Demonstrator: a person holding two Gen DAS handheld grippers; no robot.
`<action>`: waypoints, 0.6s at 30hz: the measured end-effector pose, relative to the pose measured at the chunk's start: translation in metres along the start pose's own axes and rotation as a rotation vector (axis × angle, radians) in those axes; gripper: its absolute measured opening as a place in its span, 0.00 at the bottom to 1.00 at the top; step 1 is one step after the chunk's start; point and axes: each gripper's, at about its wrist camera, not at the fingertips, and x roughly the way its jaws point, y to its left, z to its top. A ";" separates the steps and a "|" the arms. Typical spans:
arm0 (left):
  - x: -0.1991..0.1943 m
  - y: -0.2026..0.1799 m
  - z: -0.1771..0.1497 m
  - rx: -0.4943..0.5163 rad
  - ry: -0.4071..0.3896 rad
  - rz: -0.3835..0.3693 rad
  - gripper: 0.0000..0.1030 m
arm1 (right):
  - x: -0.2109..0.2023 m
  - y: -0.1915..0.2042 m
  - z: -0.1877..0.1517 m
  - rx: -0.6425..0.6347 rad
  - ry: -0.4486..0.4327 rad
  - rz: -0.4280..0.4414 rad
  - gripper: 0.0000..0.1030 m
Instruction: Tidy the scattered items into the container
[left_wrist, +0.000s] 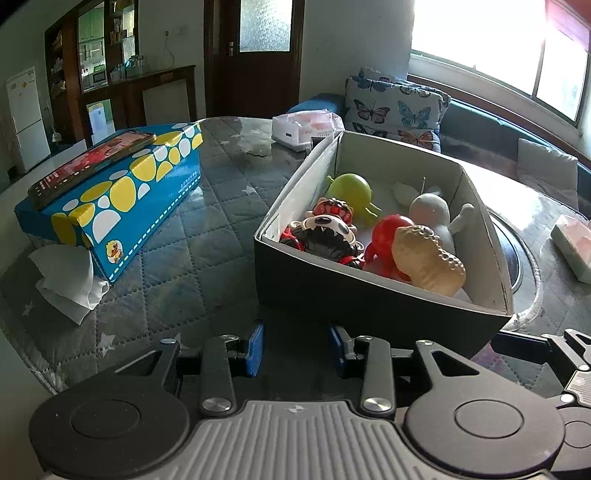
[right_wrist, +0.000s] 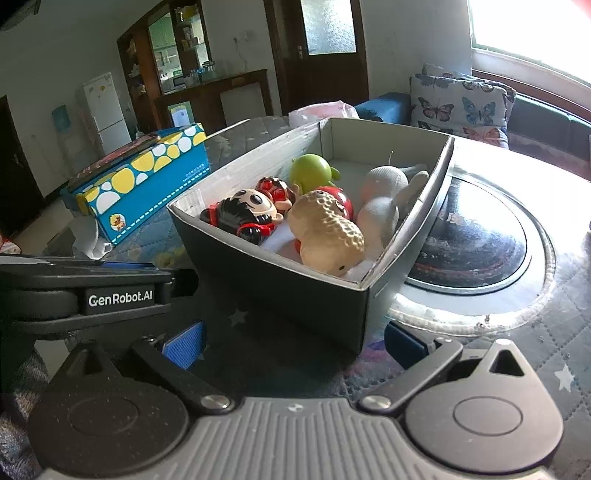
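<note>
**Both tongs empty beside the filled box**

In the left wrist view we see our left tongs (left_wrist: 295, 345) with their blue pads a short way apart and nothing between them, low over the quilted surface (left_wrist: 207, 236) just in front of the dark cardboard box (left_wrist: 332, 291). The right wrist view shows our right tongs (right_wrist: 295, 341) spread wider, also empty, with the box's near corner between the pads.

The toys lie inside the box: a peanut figure (right_wrist: 325, 230) nearest, a black-haired doll (right_wrist: 245, 214), a red toy (left_wrist: 388, 230), a green round toy (right_wrist: 309, 170) and a white plush (right_wrist: 384, 195) at the back.

Only the right view shows the dark glass hotplate (right_wrist: 476, 240) just right of the box. Only the left view shows the phone (left_wrist: 92, 162) clearly, lying atop the blue duck-print box (left_wrist: 140, 206), crumpled tissue (left_wrist: 70, 284) touching its near end, and a tissue pack (left_wrist: 572, 243) at far right.
</note>
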 end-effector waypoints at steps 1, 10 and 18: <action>0.001 0.000 0.001 0.001 0.001 0.001 0.38 | 0.001 0.000 0.001 0.005 0.002 0.001 1.00; 0.008 0.000 0.006 0.011 0.012 0.011 0.38 | 0.007 0.002 0.007 0.018 0.013 -0.004 1.00; 0.012 0.001 0.011 0.021 0.014 0.025 0.38 | 0.012 0.000 0.010 0.036 0.024 -0.017 1.00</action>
